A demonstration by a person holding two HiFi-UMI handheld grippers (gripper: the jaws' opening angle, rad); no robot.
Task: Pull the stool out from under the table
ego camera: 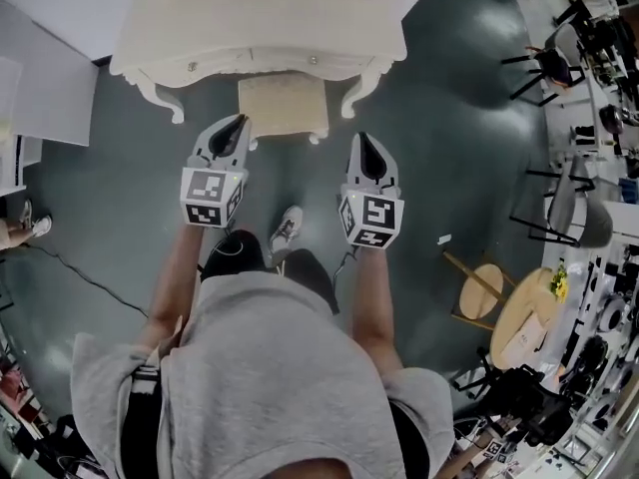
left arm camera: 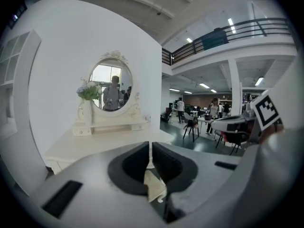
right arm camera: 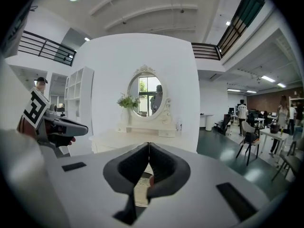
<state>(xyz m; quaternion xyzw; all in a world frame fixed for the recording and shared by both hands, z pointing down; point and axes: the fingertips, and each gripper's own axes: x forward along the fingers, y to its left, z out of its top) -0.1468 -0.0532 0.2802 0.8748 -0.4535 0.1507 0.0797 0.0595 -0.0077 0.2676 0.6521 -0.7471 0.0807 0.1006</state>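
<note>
A cream padded stool (ego camera: 283, 106) stands on the dark floor, its far part tucked under the cream dressing table (ego camera: 260, 28). My left gripper (ego camera: 242, 121) hovers by the stool's near left corner, above it, jaws shut and empty. My right gripper (ego camera: 361, 139) hangs just right of the stool's near right corner, also shut with nothing held. In the left gripper view the shut left gripper (left arm camera: 150, 148) points at the table top (left arm camera: 95, 146), and a bit of stool (left arm camera: 153, 185) shows below the jaws. The right gripper (right arm camera: 148, 148) faces the oval mirror (right arm camera: 146, 93), with the stool (right arm camera: 139, 190) beneath.
A white shelf unit (ego camera: 40, 78) stands left of the table. A black cable (ego camera: 80, 267) trails across the floor at left. Black chairs (ego camera: 544, 68) and a round wooden table (ego camera: 524, 327) crowd the right side. My own shoe (ego camera: 288, 230) is just behind the stool.
</note>
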